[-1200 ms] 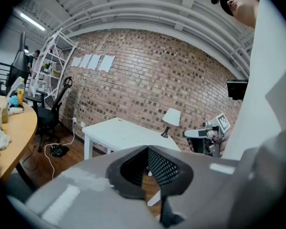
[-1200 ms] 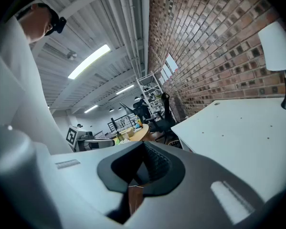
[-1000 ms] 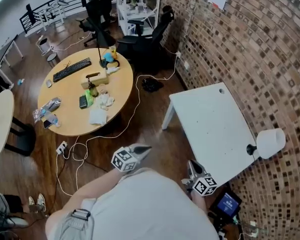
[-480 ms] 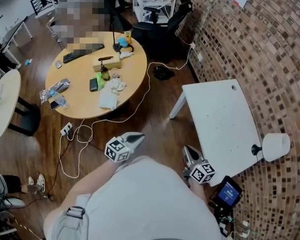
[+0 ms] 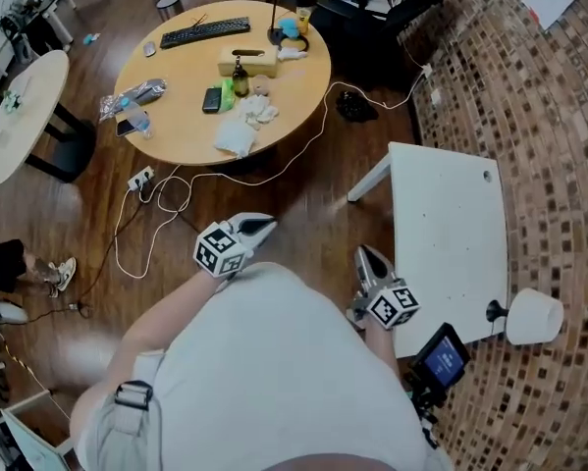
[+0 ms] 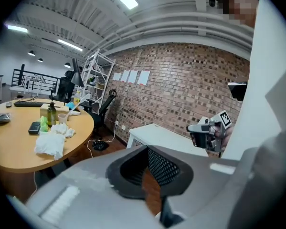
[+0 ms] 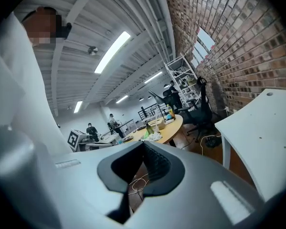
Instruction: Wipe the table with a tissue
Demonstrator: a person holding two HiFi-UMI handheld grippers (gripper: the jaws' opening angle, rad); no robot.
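I hold my left gripper (image 5: 259,226) out in front of my body, over the dark wooden floor (image 5: 303,214), well to the left of the white rectangular table (image 5: 451,224). Its jaws are pressed together with nothing between them; through the hollow behind their tips I see only floor. My right gripper (image 5: 365,255) hangs just beside the white table's near left edge without touching it, and its jaws are likewise closed on nothing. Both grippers point forward and slightly downward.

The white roll of tissue (image 5: 535,315) sits on a black stand (image 5: 493,312) at the white table's near right corner, close to the red brick wall (image 5: 539,116). It lies to the right of my right gripper, across the table's near end, and well apart from my left gripper. Neither gripper touches it.

Crumpled white tissues (image 5: 240,135) lie on the round wooden table (image 5: 176,116), which stands to the left of the white table and farther from me, well ahead of both grippers. A white cable (image 5: 274,177) trails over the floor between the round table and the white table's far left leg.
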